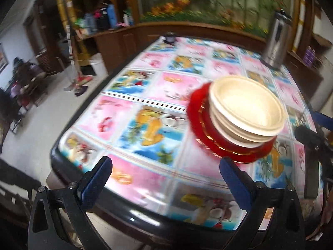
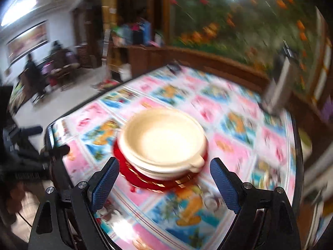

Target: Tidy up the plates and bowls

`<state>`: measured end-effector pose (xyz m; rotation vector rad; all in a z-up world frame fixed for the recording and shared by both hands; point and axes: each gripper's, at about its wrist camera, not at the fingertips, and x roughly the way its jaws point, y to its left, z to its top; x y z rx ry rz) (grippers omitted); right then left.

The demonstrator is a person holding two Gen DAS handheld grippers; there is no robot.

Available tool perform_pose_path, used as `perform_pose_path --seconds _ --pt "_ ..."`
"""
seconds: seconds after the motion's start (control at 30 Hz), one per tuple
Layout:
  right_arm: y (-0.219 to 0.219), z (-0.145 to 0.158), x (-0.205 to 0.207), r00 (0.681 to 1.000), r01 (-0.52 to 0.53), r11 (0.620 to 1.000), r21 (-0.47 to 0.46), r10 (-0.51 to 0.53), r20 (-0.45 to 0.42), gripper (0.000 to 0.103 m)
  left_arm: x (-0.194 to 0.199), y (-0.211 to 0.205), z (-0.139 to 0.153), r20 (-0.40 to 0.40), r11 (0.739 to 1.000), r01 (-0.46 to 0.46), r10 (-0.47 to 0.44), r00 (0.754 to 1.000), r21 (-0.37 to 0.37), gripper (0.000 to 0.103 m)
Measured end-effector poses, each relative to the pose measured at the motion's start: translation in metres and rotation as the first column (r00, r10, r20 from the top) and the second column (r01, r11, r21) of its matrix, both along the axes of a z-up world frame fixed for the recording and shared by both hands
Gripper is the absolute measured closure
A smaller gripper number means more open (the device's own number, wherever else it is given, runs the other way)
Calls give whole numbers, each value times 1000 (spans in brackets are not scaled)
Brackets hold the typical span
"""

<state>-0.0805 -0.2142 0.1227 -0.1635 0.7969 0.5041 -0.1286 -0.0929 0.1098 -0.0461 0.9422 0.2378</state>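
A stack of cream bowls [image 1: 247, 108] sits on a stack of red plates [image 1: 197, 116] on the table with the colourful picture cloth [image 1: 145, 108]. My left gripper [image 1: 165, 166] is open and empty, near the table's front edge, left of and nearer than the stack. In the right wrist view the cream bowls [image 2: 164, 139] sit on the red plates [image 2: 145, 179] just ahead. My right gripper [image 2: 164, 171] is open and empty, its blue pads on either side of the stack's near edge, apart from it. Both views are blurred.
A steel flask [image 1: 276, 43] stands at the table's far right; it also shows in the right wrist view [image 2: 281, 83]. A small dark object [image 1: 169, 38] lies at the far edge. A wooden counter [image 1: 187, 31] runs behind. Floor lies to the left.
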Motion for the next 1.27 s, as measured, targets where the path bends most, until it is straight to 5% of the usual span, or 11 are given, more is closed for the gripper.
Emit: perform_pose_path --seconds 0.17,0.33,0.73,1.13,1.27 --pt "-9 -14 18 986 157 987 -11 -158 -59 12 20 7 -10 -6 990 112 -112 994 85 0" --pt "-6 -23 15 961 265 963 -40 -268 -68 12 37 24 -17 -36 976 210 -208 978 66 0" --pt "3 -50 -11 871 462 869 -179 -482 -90 12 66 17 -27 -76 890 454 -450 890 47 0" --pt "19 -51 -12 843 501 835 -229 -531 -90 12 80 39 -39 -110 890 455 -457 883 -41 0" --pt "25 -52 -15 833 514 824 -239 -546 -90 12 77 42 -37 -78 887 462 -461 884 -16 0"
